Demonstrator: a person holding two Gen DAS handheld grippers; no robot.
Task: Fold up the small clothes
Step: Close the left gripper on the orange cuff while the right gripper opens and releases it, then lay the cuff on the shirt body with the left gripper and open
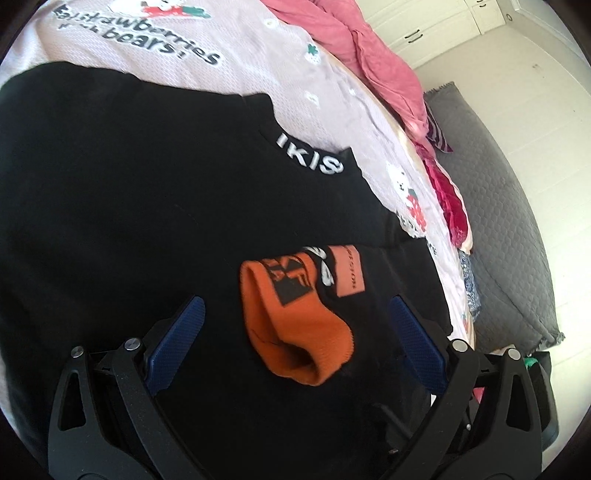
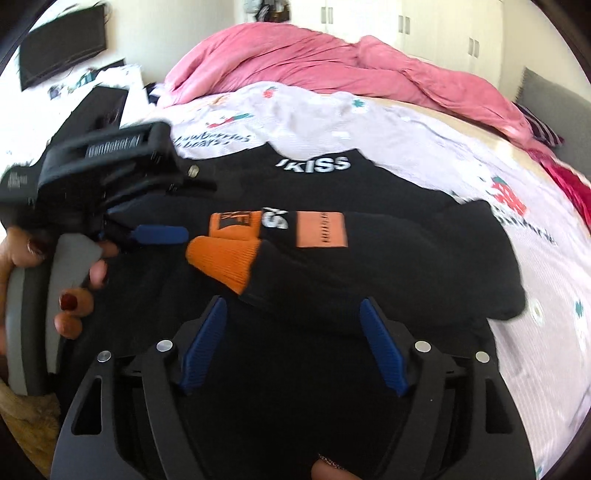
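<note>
A black sweater (image 1: 129, 206) with white collar lettering (image 1: 314, 157) lies on the bed. Its sleeve with an orange cuff (image 1: 291, 321) is folded across the body. My left gripper (image 1: 295, 306) is open, its blue pads either side of the cuff, just above it. In the right wrist view the sweater (image 2: 332, 192) shows the sleeve (image 2: 388, 266) laid across and the orange cuff (image 2: 225, 258) at its left end. My right gripper (image 2: 291, 310) is open and empty over the sweater's lower part. The left gripper (image 2: 162, 234) shows there at the left, beside the cuff.
A pale bedsheet (image 2: 424, 129) printed with bears and strawberries lies under the sweater. A crumpled pink blanket (image 2: 314, 66) lies at the far side. A grey quilted cushion (image 1: 491, 206) sits past the bed edge. White cabinets (image 2: 424, 22) stand behind.
</note>
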